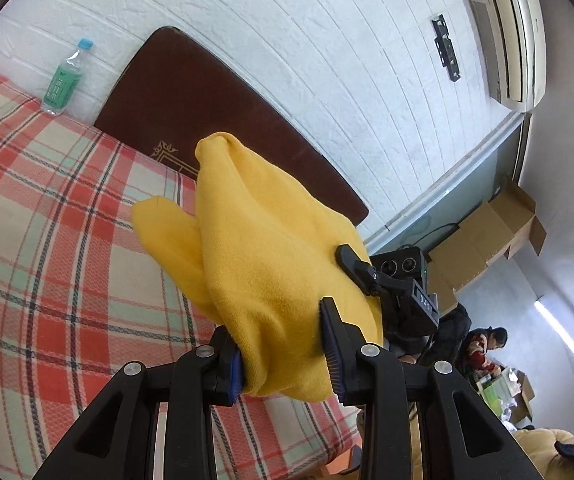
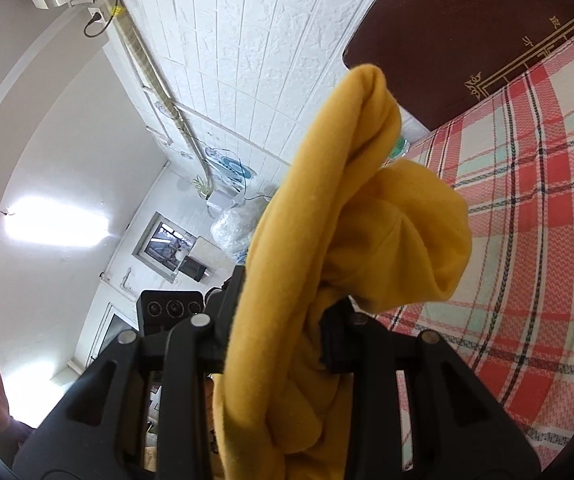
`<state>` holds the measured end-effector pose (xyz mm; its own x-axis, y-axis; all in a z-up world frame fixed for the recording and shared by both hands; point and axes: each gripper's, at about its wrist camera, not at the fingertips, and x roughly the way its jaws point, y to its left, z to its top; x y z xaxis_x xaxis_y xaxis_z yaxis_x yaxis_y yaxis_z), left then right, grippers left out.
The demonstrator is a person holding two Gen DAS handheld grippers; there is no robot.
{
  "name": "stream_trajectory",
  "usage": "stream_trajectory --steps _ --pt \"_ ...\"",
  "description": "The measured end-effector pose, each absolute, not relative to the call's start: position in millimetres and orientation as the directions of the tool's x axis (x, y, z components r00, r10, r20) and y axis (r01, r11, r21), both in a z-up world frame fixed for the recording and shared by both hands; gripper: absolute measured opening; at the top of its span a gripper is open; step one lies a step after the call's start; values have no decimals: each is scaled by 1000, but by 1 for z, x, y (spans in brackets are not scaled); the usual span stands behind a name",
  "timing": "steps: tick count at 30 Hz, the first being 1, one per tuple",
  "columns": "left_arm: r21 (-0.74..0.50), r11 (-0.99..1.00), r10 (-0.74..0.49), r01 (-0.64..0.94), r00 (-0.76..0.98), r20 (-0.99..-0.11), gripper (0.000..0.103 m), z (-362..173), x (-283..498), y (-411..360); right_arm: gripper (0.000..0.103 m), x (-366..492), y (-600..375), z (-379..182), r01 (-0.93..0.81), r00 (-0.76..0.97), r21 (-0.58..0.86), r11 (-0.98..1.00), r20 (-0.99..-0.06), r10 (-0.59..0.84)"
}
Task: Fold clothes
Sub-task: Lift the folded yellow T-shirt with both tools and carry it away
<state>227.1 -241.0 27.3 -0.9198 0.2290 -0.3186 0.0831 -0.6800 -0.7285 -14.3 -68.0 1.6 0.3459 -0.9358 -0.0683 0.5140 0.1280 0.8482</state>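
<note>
A bunched mustard-yellow knit garment (image 1: 271, 264) hangs in the air above a bed covered in a red, cream and mint plaid woven sheet (image 1: 59, 216), gripped by both tools at once. The left gripper (image 1: 283, 356) pinches a thick fold of the cloth between its blue-padded black fingers (image 1: 333, 360); the right gripper (image 2: 283, 328) clamps another wad of the same garment (image 2: 327, 240), its fingertips buried in fabric. Behind the bed stands a dark brown leather headboard (image 1: 207, 92) against a white brick-pattern wall (image 1: 307, 32). A clear plastic bottle with a green label (image 1: 65, 78) stands beside the headboard.
</note>
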Motion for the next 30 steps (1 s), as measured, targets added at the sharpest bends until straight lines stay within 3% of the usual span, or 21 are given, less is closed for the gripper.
stream_trajectory --steps 30 --pt "-679 -710 7 190 -961 -277 32 52 336 -288 33 59 -173 29 508 526 823 255 -62 -848"
